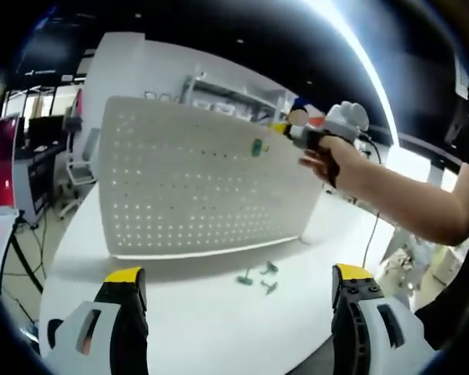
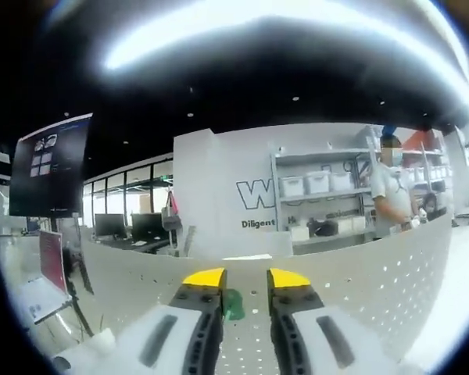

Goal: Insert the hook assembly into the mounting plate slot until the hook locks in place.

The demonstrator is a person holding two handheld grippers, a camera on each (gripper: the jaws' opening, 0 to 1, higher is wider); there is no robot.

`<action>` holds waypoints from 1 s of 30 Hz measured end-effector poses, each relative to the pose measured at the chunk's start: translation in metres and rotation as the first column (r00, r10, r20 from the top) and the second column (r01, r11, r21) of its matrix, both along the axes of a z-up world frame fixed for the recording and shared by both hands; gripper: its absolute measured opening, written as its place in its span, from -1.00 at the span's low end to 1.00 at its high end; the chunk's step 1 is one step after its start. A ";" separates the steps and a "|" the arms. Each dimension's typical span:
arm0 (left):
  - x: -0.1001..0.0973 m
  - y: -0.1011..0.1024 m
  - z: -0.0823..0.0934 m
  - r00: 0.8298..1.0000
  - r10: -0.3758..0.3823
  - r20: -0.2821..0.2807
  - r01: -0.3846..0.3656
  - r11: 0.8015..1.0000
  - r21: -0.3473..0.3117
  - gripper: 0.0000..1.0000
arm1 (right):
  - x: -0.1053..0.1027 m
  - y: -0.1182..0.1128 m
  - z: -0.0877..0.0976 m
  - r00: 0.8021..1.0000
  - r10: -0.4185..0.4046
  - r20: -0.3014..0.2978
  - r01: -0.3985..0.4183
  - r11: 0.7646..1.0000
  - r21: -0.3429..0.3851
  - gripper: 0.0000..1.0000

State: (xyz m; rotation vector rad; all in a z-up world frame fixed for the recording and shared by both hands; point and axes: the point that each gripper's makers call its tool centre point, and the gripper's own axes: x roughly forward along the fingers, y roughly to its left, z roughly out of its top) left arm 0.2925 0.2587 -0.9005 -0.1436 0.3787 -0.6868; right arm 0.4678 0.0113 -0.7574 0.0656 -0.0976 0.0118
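Left gripper view: left gripper (image 1: pixel 238 285) spread, idle low; spare hooks (image 1: pixel 259 276) on table (image 1: pixel 180 328). Right gripper (image 2: pixel 244 280) pinches green hook (image 2: pixel 234 305) against pegboard (image 1: pixel 195 180), upper centre, likely seating it.

Bench (image 1: pixel 203 312): white, rounded edge, glossy top.
Shelving unit (image 2: pixel 328 195): metal rack against the white wall, carrying white storage bins and dark items.
Wall lettering (image 2: pixel 254 195): a large dark "W" with the smaller word "Diligent" beneath it.
Wall screen (image 2: pixel 51 168): dark panel mounted high at the left, small pictures in its upper corner.
Monitors (image 2: pixel 129 226): dark screens on desks near the windows.
Person (image 2: pixel 391 191): stands by the shelving in a light shirt.
Ceiling light (image 2: pixel 258 31): long bright strip overhead.
Red sign (image 1: pixel 1 160): at the far left edge.
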 end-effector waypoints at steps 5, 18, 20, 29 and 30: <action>-0.004 0.002 -0.003 1.000 0.006 -0.007 -0.006 1.000 0.000 1.00 | -0.020 -0.002 -0.012 0.999 0.029 -0.029 -0.030 0.999 -0.025 -0.56; -0.014 0.004 -0.006 1.000 0.013 -0.013 -0.013 1.000 0.002 1.00 | -0.087 0.013 -0.085 0.971 0.145 -0.189 -0.180 0.967 -0.178 -0.50; -0.015 0.005 -0.007 1.000 0.017 -0.014 -0.017 1.000 0.000 1.00 | -0.099 0.016 -0.098 0.961 0.163 -0.226 -0.204 0.963 -0.176 -0.50; -0.019 0.003 -0.011 1.000 0.007 -0.022 -0.007 1.000 0.000 1.00 | -0.157 0.024 -0.146 0.927 0.182 -0.327 -0.242 0.958 -0.151 -0.49; -0.019 0.003 -0.011 1.000 0.003 -0.024 -0.003 1.000 0.000 1.00 | -0.161 0.025 -0.150 0.924 0.188 -0.333 -0.245 0.959 -0.139 -0.48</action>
